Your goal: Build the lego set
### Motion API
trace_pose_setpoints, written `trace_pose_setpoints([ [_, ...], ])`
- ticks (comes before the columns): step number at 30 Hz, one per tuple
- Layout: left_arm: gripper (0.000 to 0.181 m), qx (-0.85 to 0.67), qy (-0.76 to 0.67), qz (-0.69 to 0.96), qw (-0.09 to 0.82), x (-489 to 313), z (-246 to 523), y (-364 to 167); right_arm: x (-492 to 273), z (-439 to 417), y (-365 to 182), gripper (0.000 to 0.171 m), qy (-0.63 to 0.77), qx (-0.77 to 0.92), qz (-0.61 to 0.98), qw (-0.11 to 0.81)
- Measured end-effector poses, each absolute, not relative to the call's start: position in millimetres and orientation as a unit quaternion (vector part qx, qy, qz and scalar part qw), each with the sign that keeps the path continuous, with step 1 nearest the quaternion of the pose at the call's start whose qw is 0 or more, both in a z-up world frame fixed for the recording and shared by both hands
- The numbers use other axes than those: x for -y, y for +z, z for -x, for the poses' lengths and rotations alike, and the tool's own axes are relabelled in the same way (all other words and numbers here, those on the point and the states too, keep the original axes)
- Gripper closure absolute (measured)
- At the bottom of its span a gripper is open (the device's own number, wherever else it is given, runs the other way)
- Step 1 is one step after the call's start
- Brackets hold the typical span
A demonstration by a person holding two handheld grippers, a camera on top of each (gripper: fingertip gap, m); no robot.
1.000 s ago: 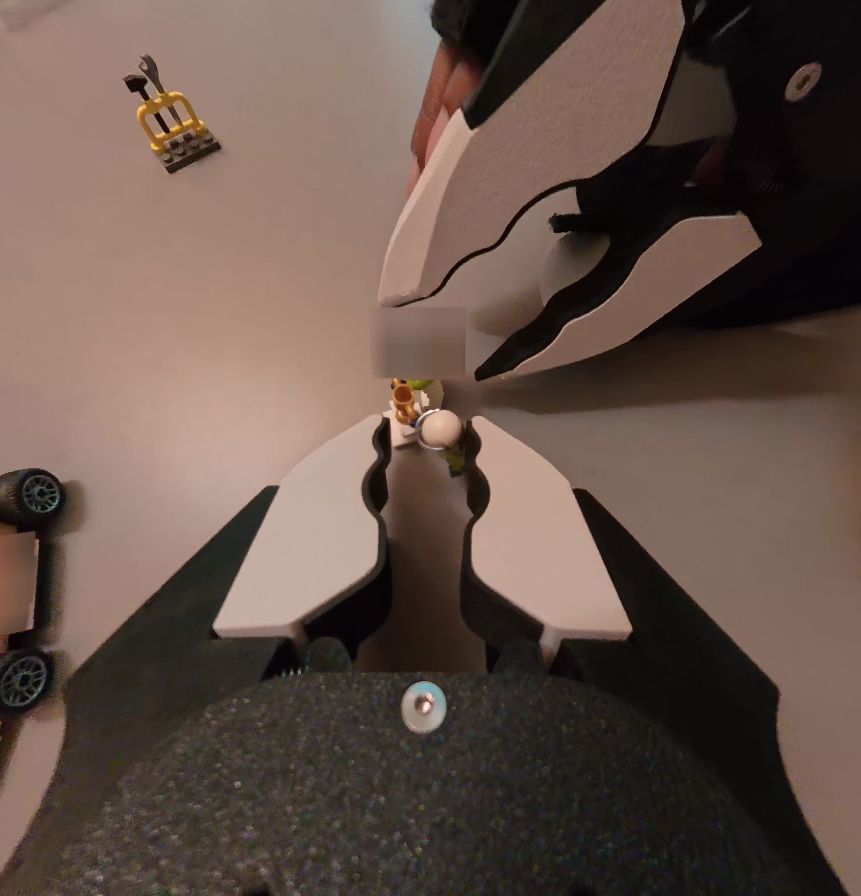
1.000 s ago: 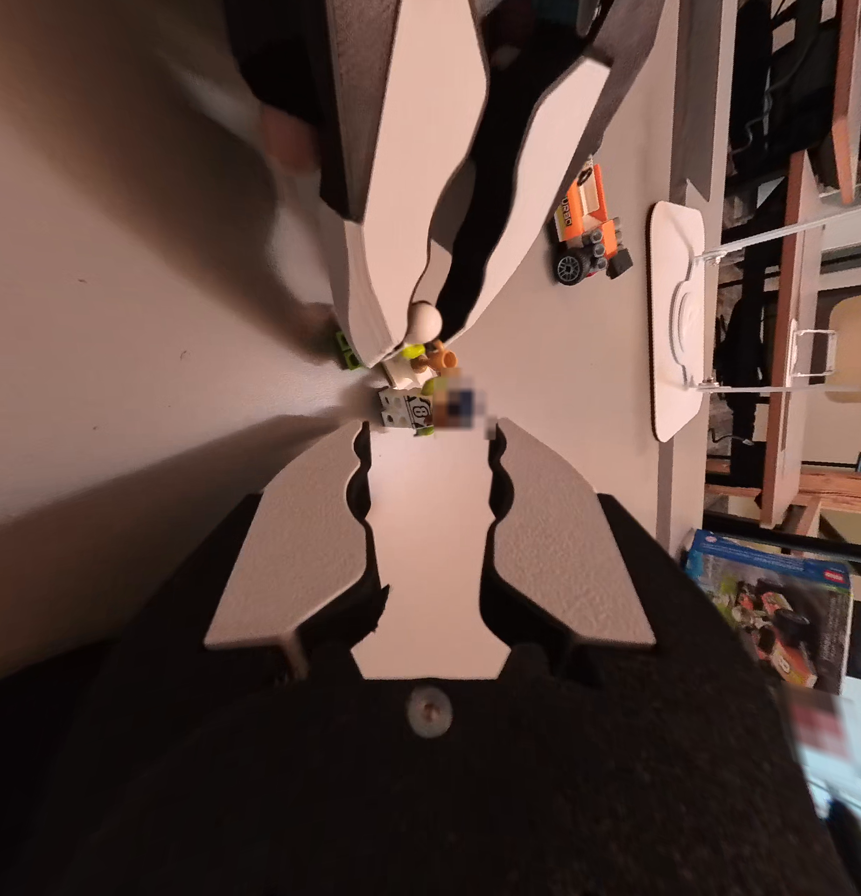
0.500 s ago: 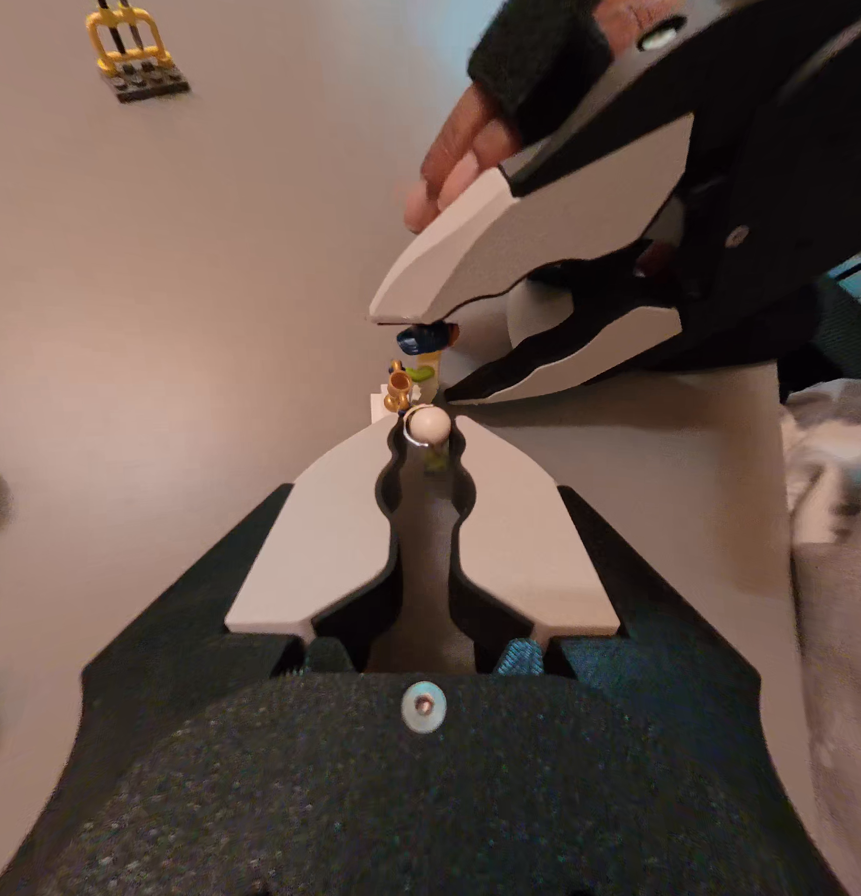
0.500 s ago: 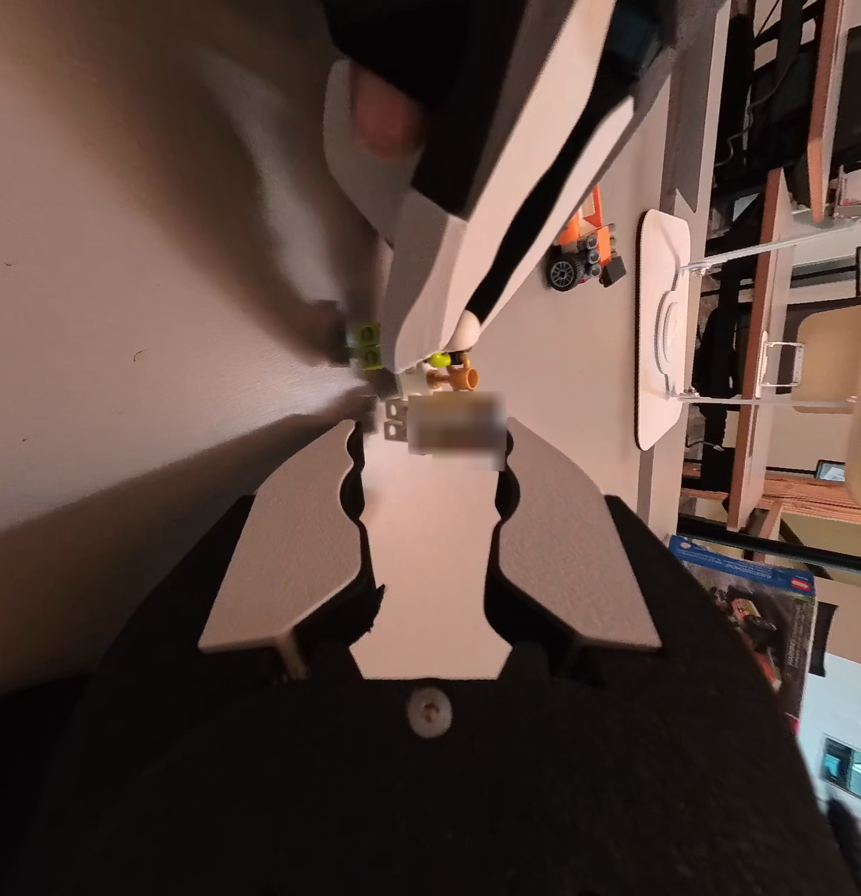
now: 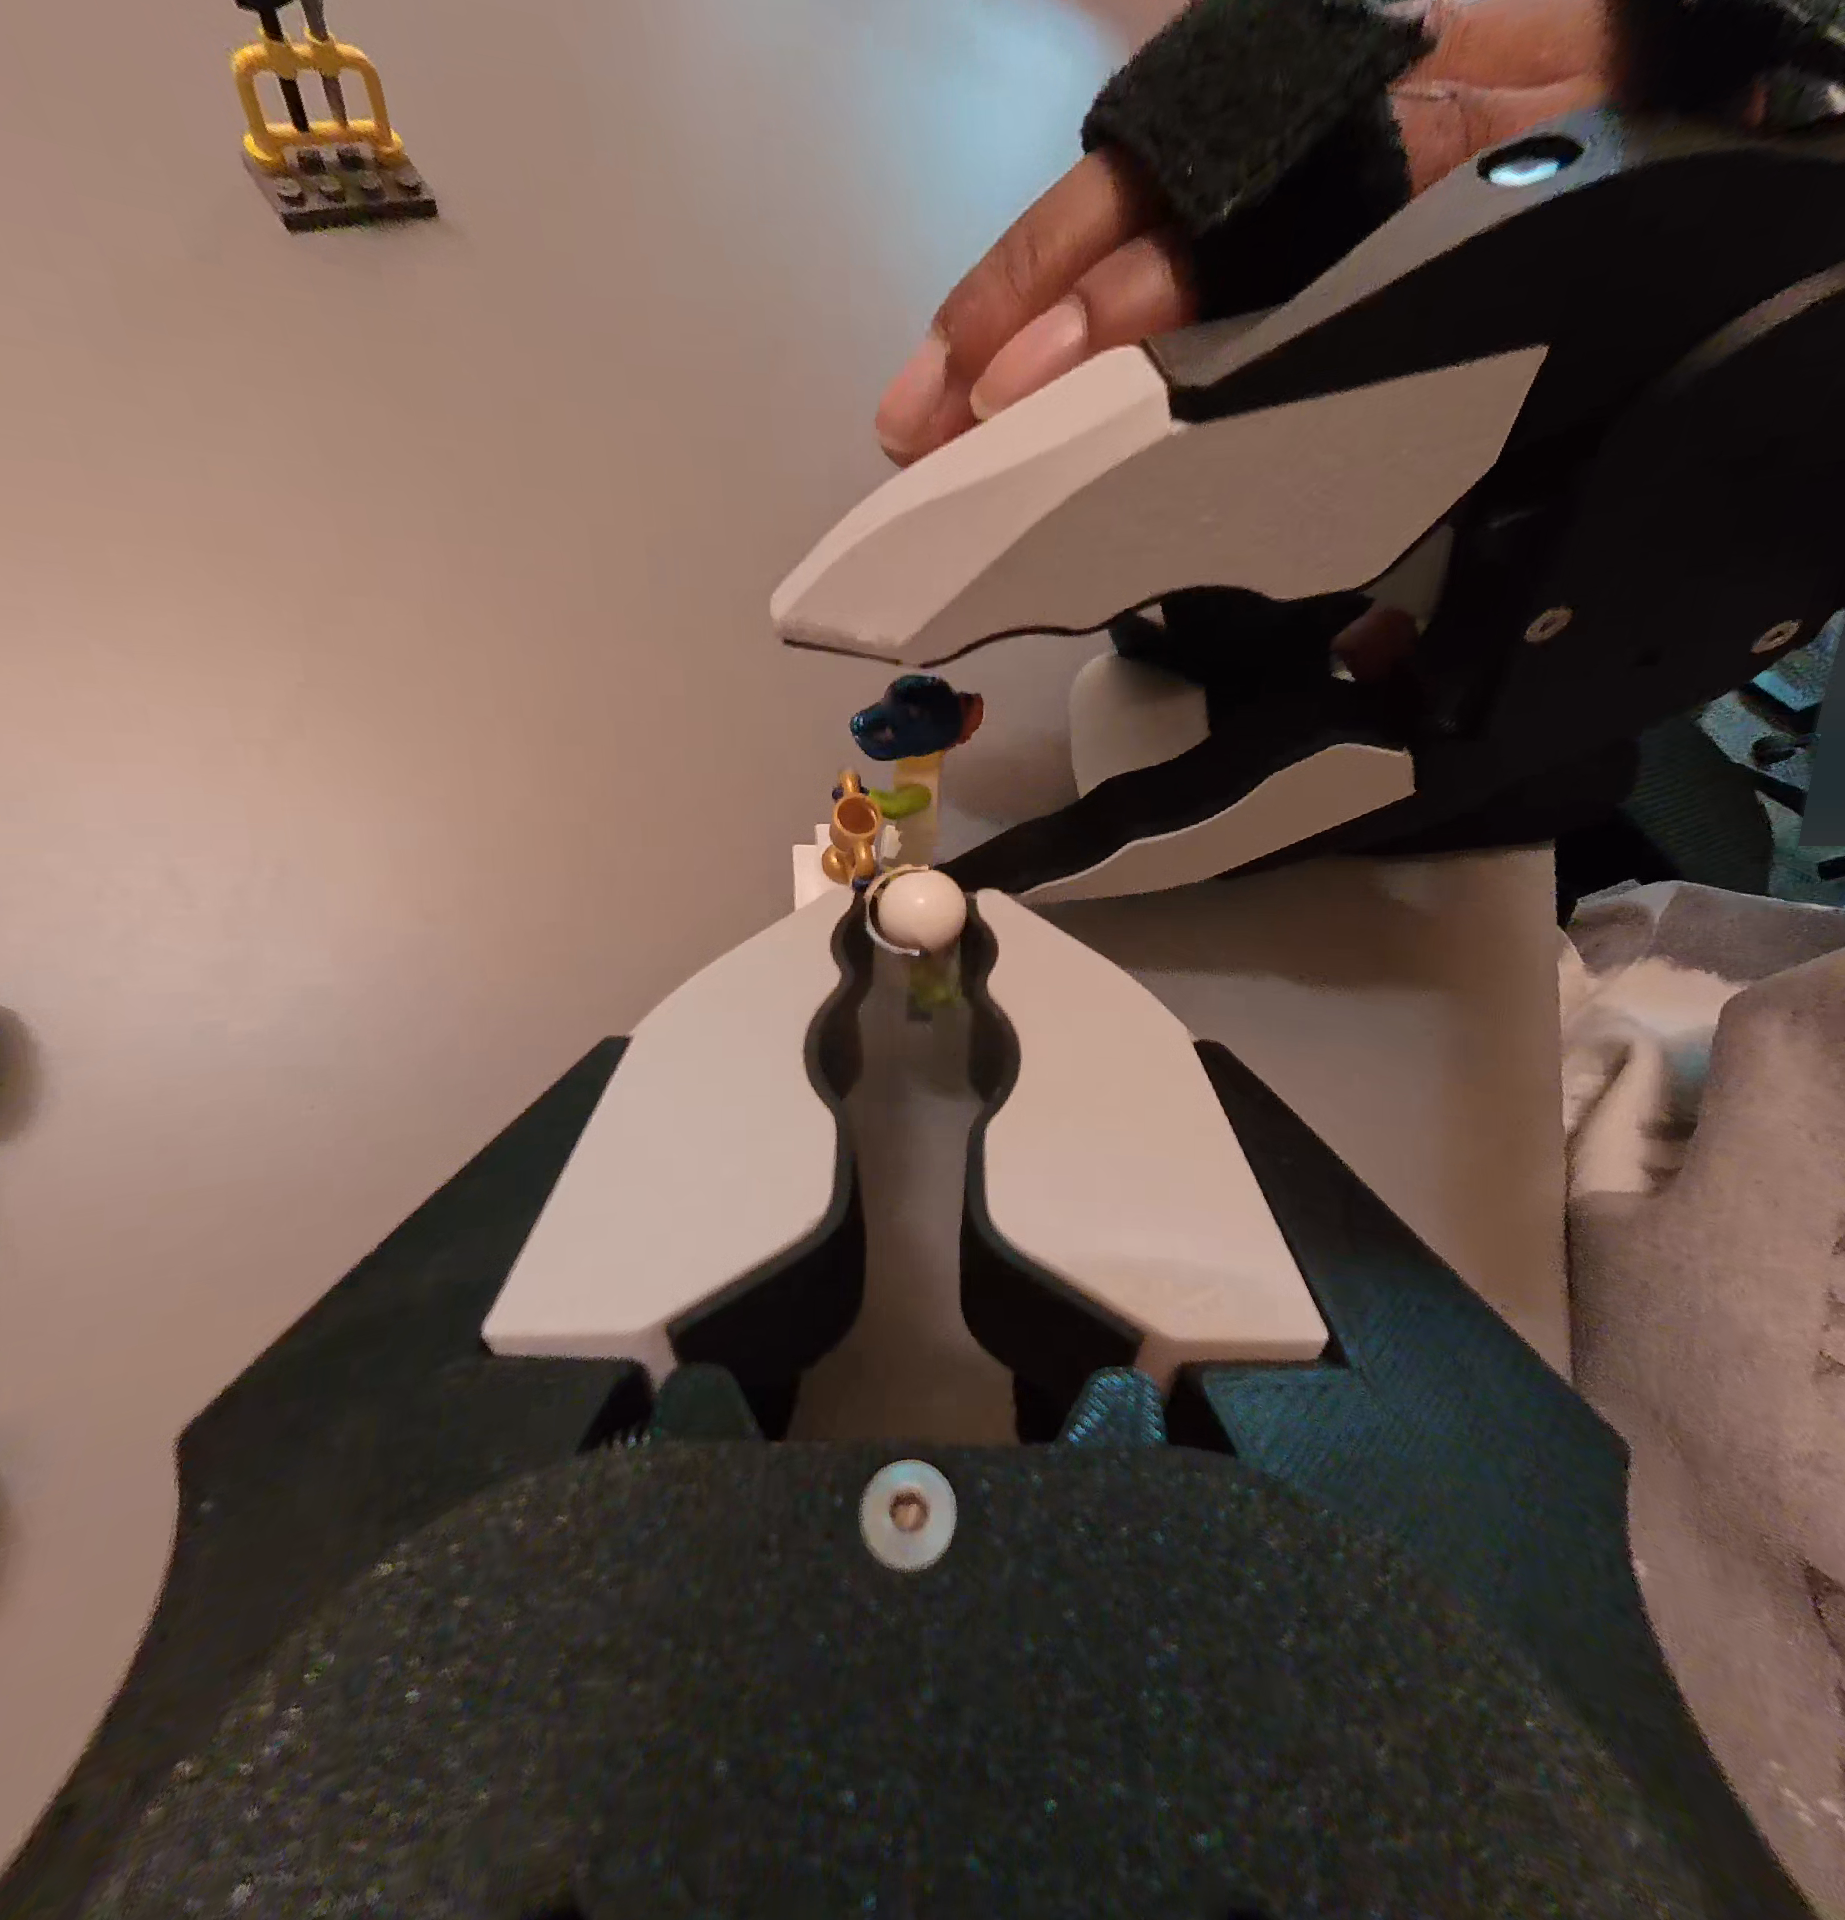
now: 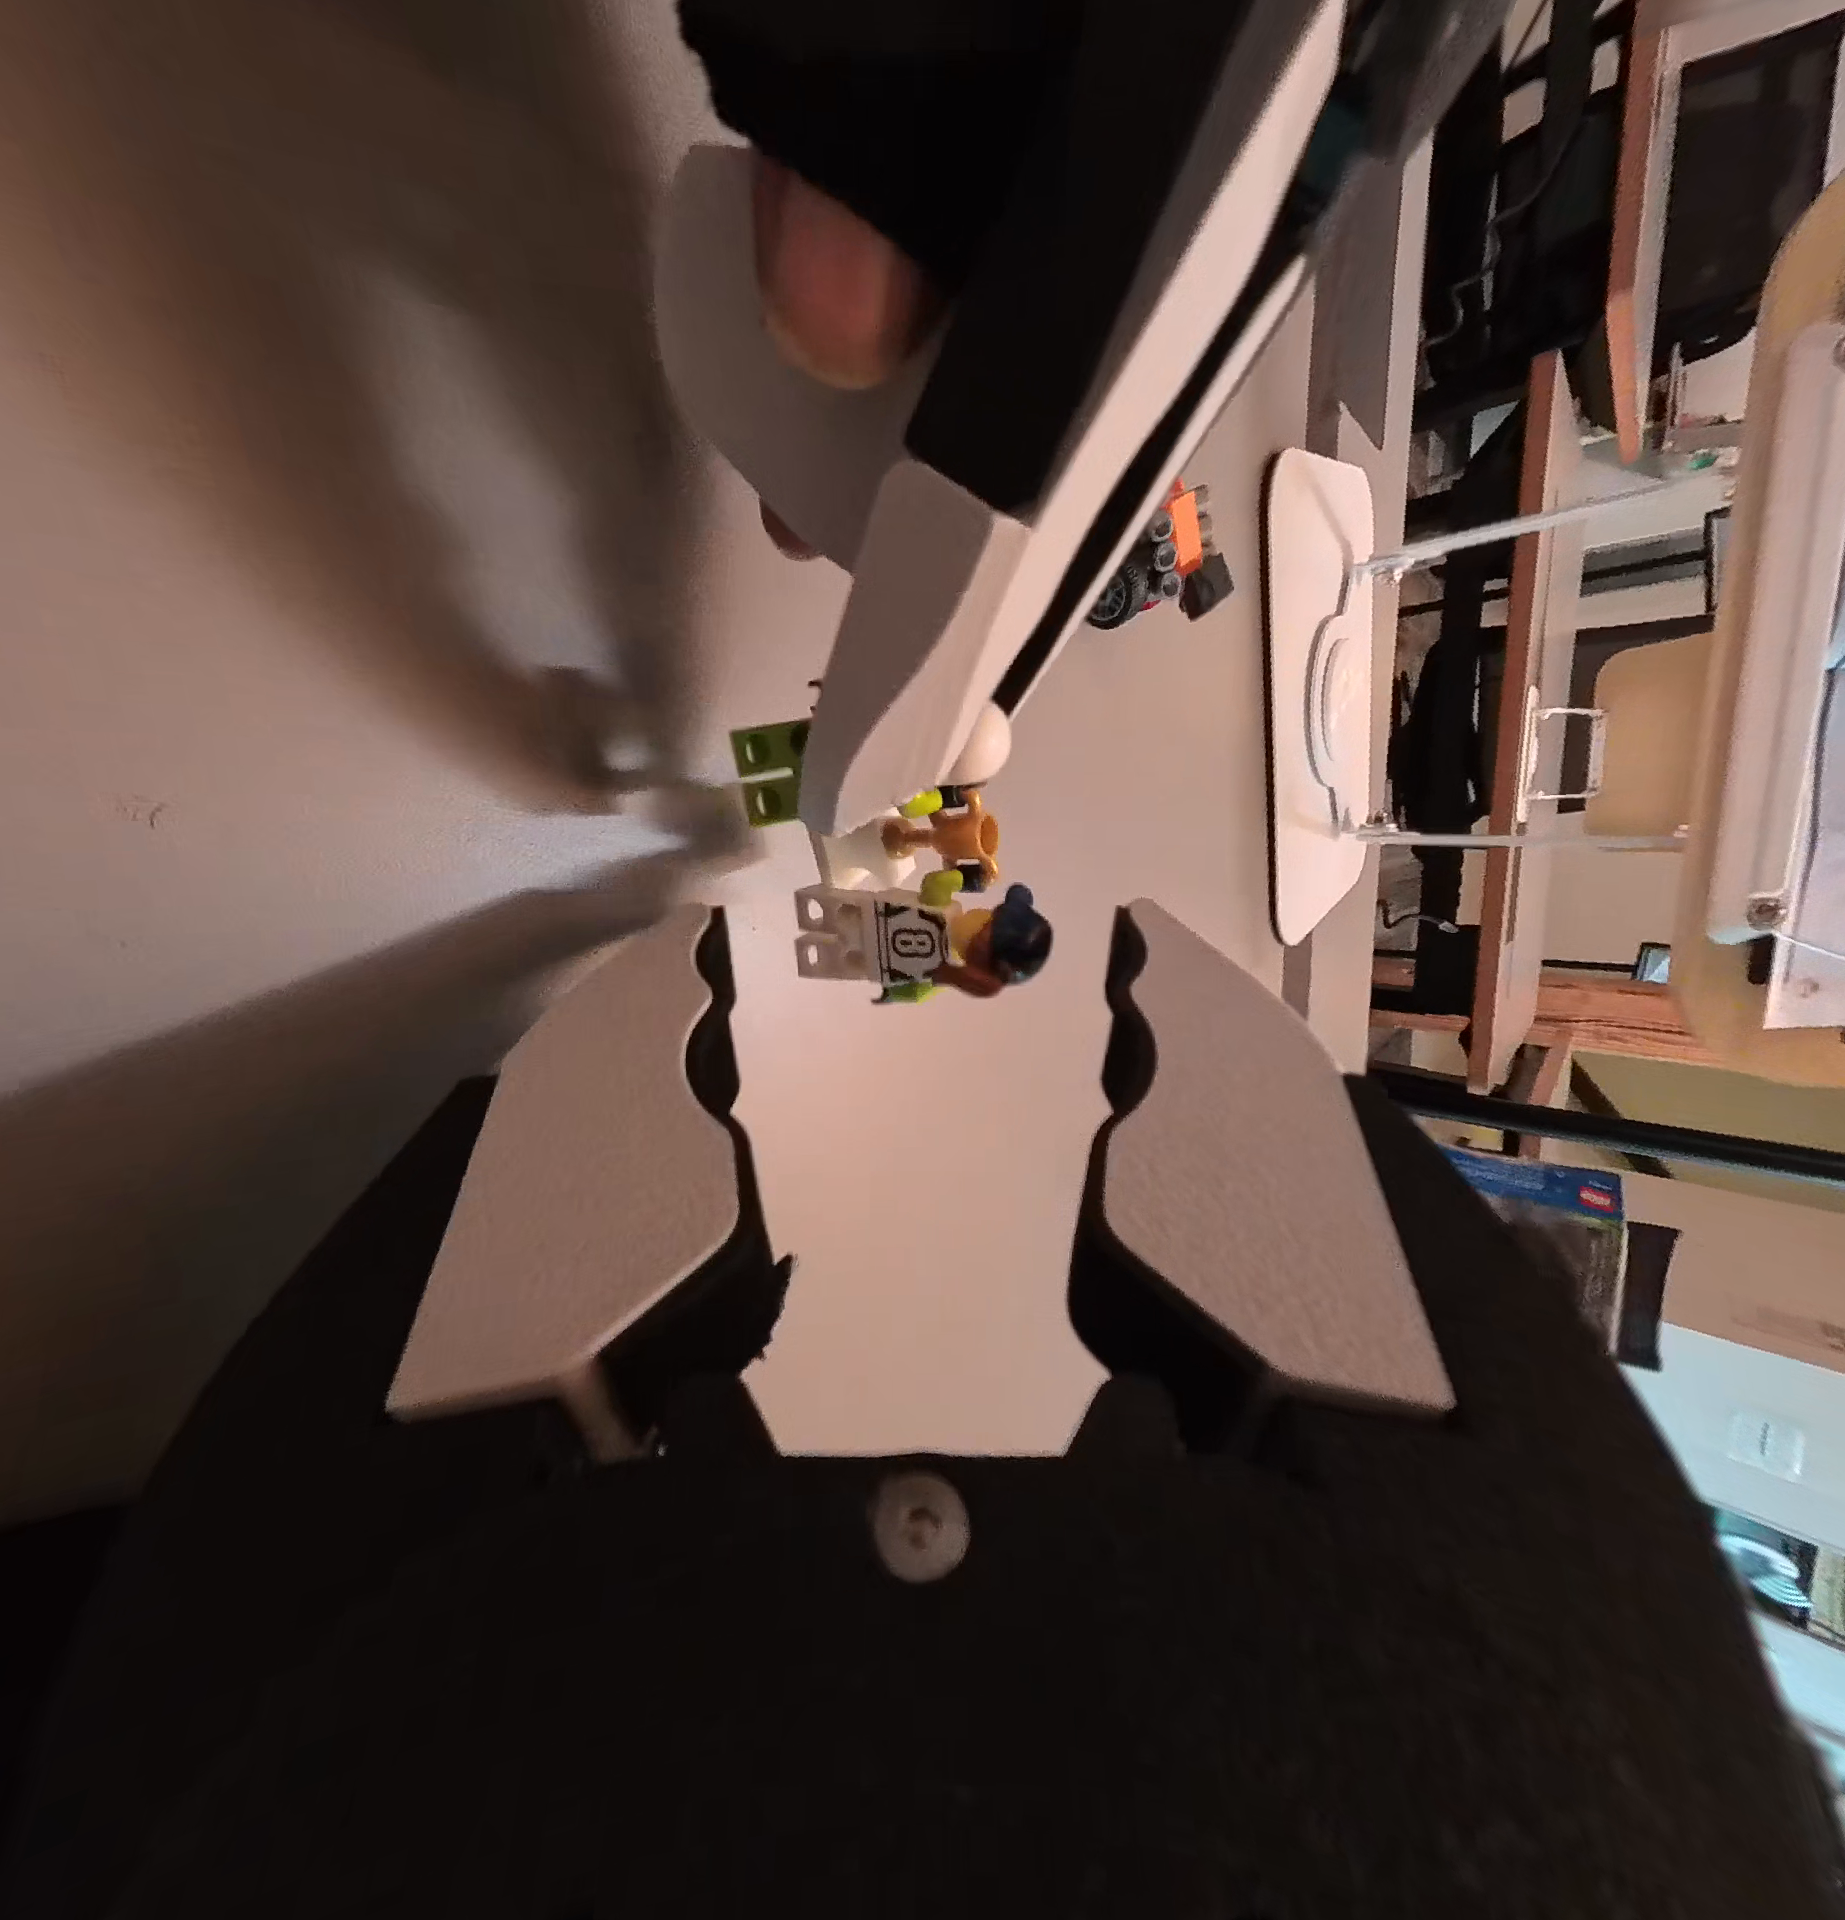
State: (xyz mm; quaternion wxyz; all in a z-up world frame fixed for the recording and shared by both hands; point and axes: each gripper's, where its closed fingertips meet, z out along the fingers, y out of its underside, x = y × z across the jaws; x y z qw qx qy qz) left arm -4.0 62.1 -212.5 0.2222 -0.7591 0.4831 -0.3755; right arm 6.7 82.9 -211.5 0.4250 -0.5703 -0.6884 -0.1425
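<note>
The toy figure [image 6: 913, 945] stands at frame centre between your gaping, empty right tongs [image 6: 913, 930]; your left tongs [image 5: 913, 925] pinch a white ball [image 5: 916, 909]. Closing crookedly could topple the figure.

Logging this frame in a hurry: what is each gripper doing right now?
Left gripper: shut on the white ball at its tips.
Right gripper: open, holding nothing; the minifigure sits just beyond its tips.

minifigure [image 6: 923, 945] blocks right gripper [image 6: 913, 925] fingers' gap — table [image 5: 378, 623] leftward bare.
</note>
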Motion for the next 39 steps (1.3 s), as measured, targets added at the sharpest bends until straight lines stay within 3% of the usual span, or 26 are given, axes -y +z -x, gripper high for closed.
trace_pose_setpoints([
  [8,0.165,-0.444,-0.434,0.763,0.181,-52.2,-1.1,-190.6,-84.8,-5.9,-196.4,0.119,-0.170,0.669,0.557,0.462],
  [24,0.166,-0.395,-0.517,0.754,0.088,-29.9,-5.3,-168.3,-70.1,-5.4,-182.5,0.121,-0.168,0.688,0.543,0.451],
  [39,0.166,-0.415,-0.520,0.742,0.080,-16.7,-5.2,-169.1,-55.5,-5.4,-185.6,0.122,-0.131,0.692,0.562,0.433],
])
